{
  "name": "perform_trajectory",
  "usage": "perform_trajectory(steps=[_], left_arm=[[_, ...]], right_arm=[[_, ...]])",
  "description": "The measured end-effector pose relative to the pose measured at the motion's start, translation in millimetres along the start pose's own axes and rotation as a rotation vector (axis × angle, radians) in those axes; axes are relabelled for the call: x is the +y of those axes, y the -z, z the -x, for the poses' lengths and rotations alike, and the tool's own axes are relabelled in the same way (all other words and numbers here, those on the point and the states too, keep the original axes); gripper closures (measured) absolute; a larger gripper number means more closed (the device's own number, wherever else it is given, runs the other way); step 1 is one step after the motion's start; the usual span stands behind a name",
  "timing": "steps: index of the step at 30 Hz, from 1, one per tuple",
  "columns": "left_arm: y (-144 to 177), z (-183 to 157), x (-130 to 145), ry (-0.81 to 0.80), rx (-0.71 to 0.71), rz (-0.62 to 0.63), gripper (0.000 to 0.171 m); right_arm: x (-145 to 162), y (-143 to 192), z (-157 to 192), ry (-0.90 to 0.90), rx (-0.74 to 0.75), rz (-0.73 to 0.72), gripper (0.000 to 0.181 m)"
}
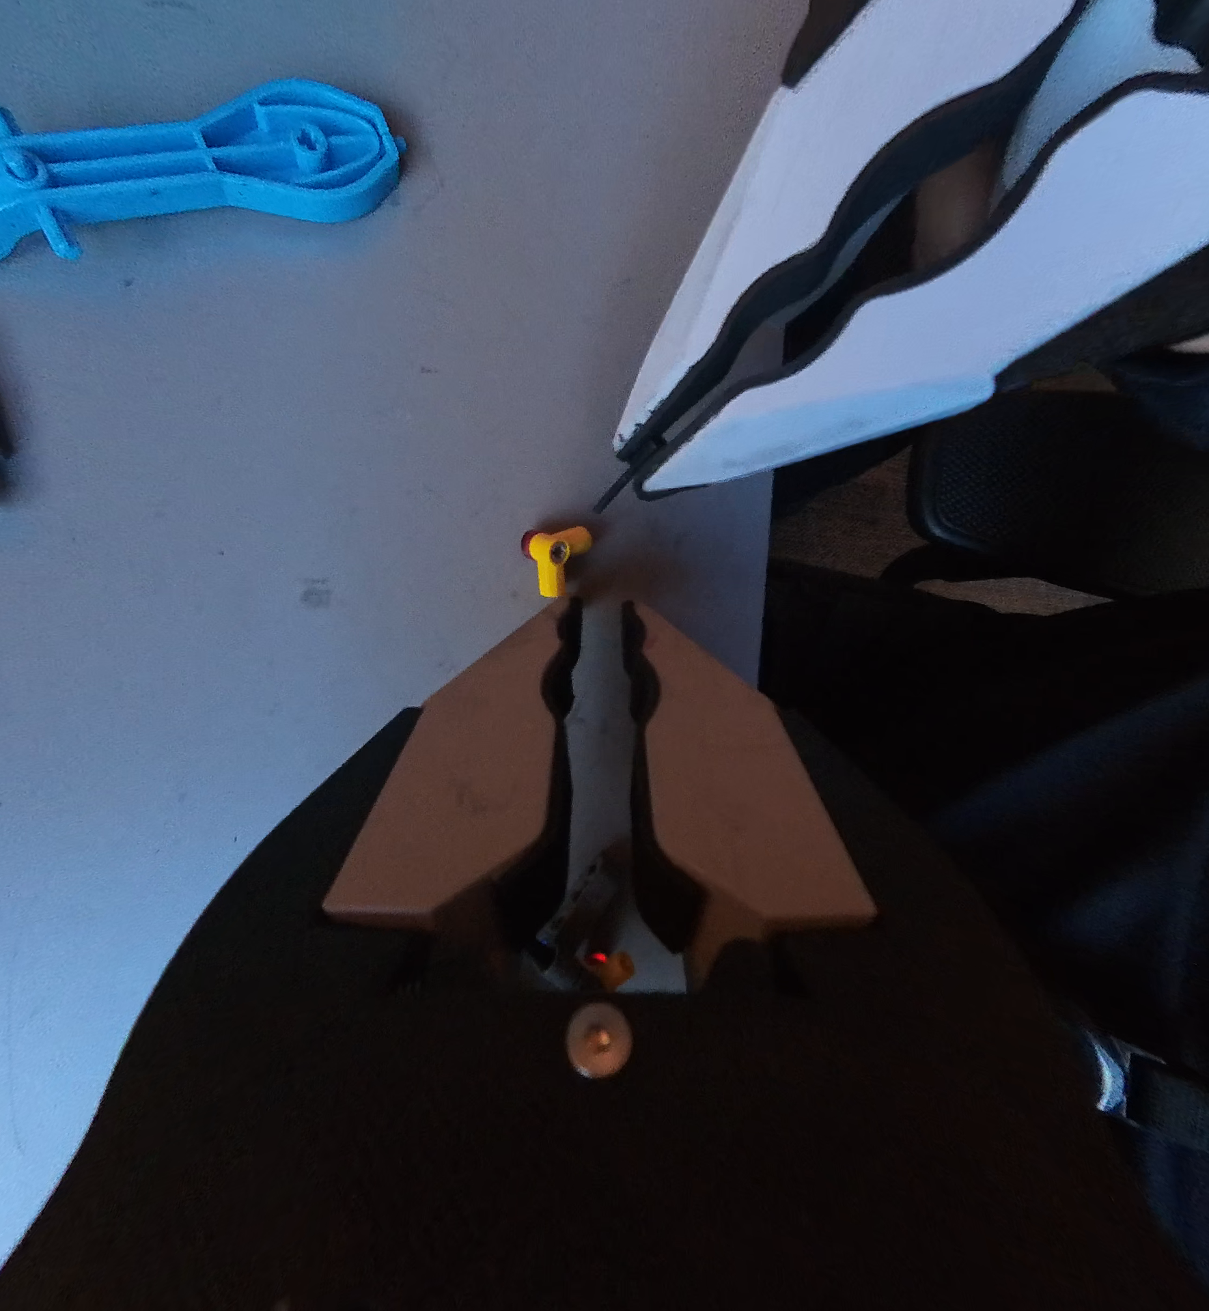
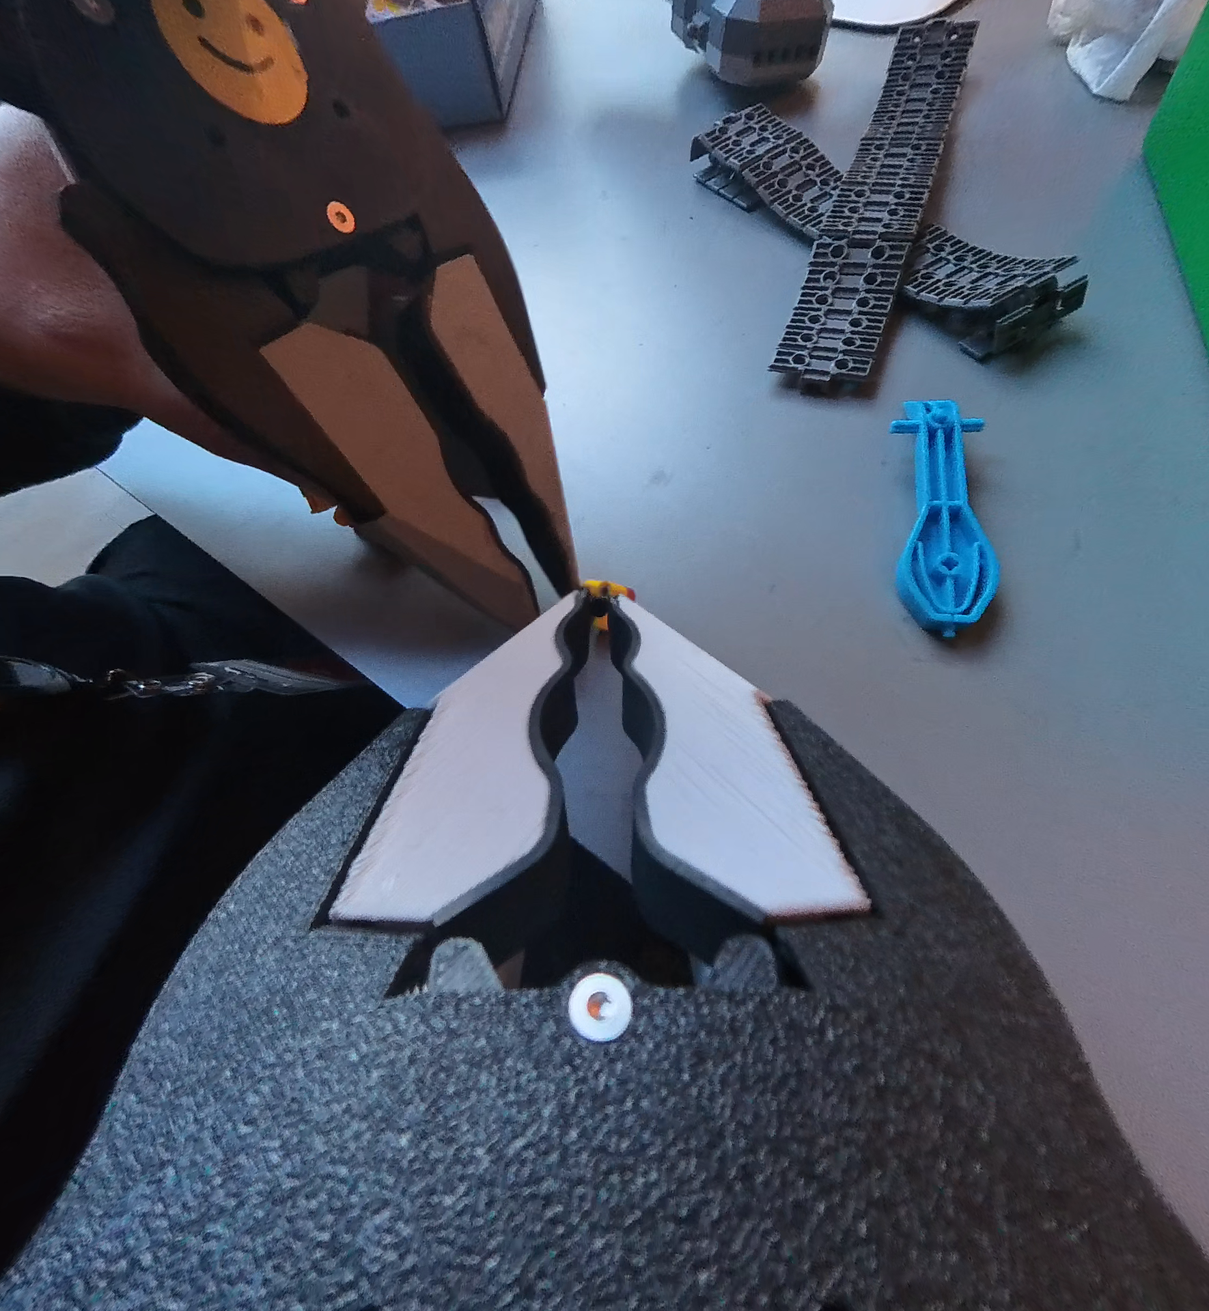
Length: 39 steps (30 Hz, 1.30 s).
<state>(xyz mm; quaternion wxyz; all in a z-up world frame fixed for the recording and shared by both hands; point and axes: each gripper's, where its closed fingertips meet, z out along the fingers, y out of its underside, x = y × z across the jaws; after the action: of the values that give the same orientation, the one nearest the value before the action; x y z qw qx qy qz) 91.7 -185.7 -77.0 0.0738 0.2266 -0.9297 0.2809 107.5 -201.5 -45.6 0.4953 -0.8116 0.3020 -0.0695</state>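
Left wrist view, small yellow connector [image 1: 556, 557], red tip, grey table [image 1: 232, 567]

Dim, bluish light in both views, left wrist view darker with its lower half near black, soft shadows on the grey table [image 2: 729, 496], slight motion blur on the right gripper [image 1: 641, 472], strong wide-angle bending at frame edges, blue plastic piece [image 1: 162, 174] stretched near the corner
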Motion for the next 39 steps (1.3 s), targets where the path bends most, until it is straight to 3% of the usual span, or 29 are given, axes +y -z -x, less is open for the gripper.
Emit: perform_trajectory(steps=[8,14,17,22,28,39], left_arm=[[7.1,9.6,-9.0,-0.057,-0.064,-0.011,0.155],[7.3,21.5,-10.2,-0.259,-0.136,0.069,0.153],[3.6,17.5,-11.2,-0.322,-0.103,0.099,0.155],[-3.5,14.6,-7.3,-0.254,-0.062,0.123,0.167],[-2.5,6.0,-4.8,-0.077,-0.008,0.079,0.167],[-3.5,5.3,-5.0,-0.069,-0.038,0.033,0.167]], right_arm=[[2.1,-8.0,-0.3,-0.018,0.024,-0.006,0.179],[6.0,-10.1,-1.1,-0.024,0.028,0.011,0.179],[10.6,-11.7,-5.4,-0.022,0.042,0.031,0.179],[11.5,-12.6,-13.5,-0.017,0.076,0.034,0.179],[3.4,-7.8,-4.2,0.004,0.044,-0.005,0.179],[3.9,-3.4,11.1,0.258,0.236,-0.039,0.179]])
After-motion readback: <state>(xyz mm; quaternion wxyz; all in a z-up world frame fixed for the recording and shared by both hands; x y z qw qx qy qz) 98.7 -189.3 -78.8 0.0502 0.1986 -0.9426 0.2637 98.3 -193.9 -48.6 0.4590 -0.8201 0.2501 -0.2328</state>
